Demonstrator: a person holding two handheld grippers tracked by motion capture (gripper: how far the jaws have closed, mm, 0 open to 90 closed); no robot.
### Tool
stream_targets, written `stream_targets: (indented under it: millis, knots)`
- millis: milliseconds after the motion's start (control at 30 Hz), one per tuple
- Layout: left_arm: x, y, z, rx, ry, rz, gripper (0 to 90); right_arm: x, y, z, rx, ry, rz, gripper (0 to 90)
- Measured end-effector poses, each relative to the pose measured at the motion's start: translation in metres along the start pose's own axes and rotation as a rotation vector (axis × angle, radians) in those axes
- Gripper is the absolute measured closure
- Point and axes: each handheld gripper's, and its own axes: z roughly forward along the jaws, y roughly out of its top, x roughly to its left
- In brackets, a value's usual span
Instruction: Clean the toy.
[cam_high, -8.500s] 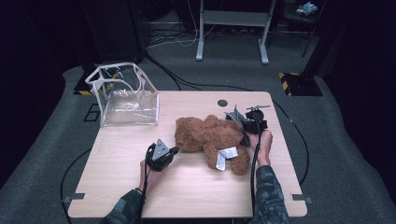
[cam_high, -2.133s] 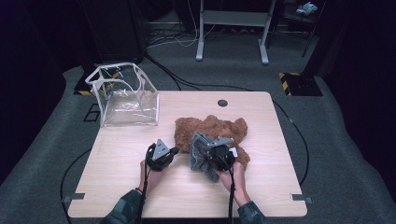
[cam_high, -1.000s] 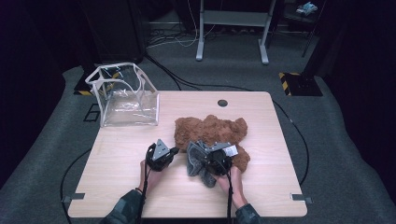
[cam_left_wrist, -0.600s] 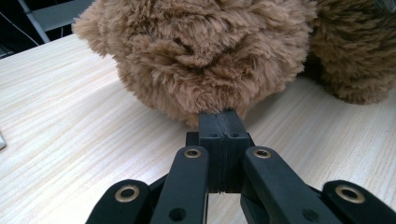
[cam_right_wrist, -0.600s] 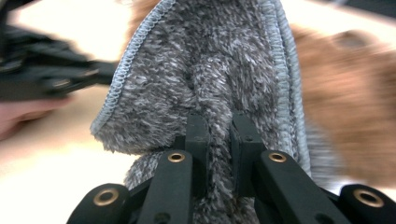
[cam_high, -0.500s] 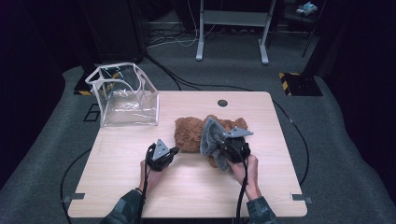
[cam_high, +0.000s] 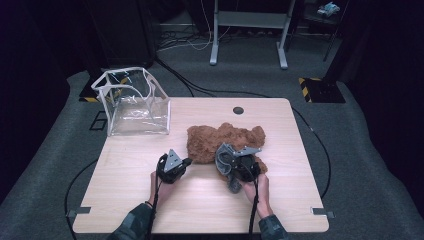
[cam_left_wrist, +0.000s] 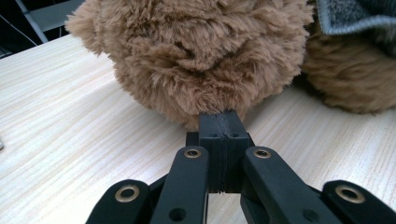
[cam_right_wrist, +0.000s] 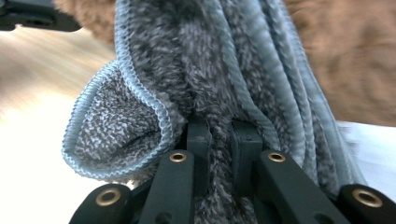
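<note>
A brown plush bear (cam_high: 225, 140) lies on the wooden table (cam_high: 130, 200), right of the middle. My left gripper (cam_high: 187, 162) rests on the table at the bear's left side. In the left gripper view it (cam_left_wrist: 222, 125) is shut, with its tips pressed against the bear's fur (cam_left_wrist: 196, 51); no fur shows between the jaws. My right gripper (cam_high: 234, 168) hovers over the bear's near edge, shut on a bunched grey cloth (cam_high: 226, 159). In the right gripper view the pads (cam_right_wrist: 201, 135) pinch the folds of the cloth (cam_right_wrist: 196, 70), which hangs over them and hides most of the bear.
A clear plastic bag with white trim (cam_high: 135, 102) stands open at the table's far left corner. A round cable hole (cam_high: 238, 110) sits near the far edge. Cables run over the floor around the table.
My right gripper, carrying the grey cloth, swung right and away over the bear, then came back a little toward the near edge. The left gripper kept still.
</note>
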Motion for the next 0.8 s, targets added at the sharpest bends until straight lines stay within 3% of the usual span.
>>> stream_targets:
  millis: [233,333,500,567,633,733,800]
  knots:
    - [0.0,0.0,0.0,-0.003,0.0,-0.004,89.7,0.015,-0.009,0.014,0.066,0.033,-0.044,81.2]
    - [0.001,0.0,0.0,-0.006,0.004,-0.004,89.7,0.017,-0.009,0.008,0.075,0.026,-0.049,81.0]
    - [0.001,0.0,0.0,-0.008,0.003,-0.004,89.7,0.004,0.007,-0.022,-0.036,-0.012,-0.01,81.0]
    - [0.001,0.0,0.0,-0.008,0.002,-0.004,89.7,0.001,0.014,-0.029,-0.081,-0.045,-0.02,80.9]
    - [0.001,0.0,0.0,-0.006,0.003,-0.004,89.7,0.001,0.019,-0.029,-0.089,-0.084,-0.027,81.0]
    - [0.0,0.0,0.0,-0.002,0.0,-0.002,89.7,0.002,0.022,-0.018,-0.068,-0.094,-0.019,81.1]
    - [0.0,0.0,0.0,-0.003,-0.001,-0.001,89.7,0.006,0.02,-0.011,-0.046,-0.076,-0.014,81.1]
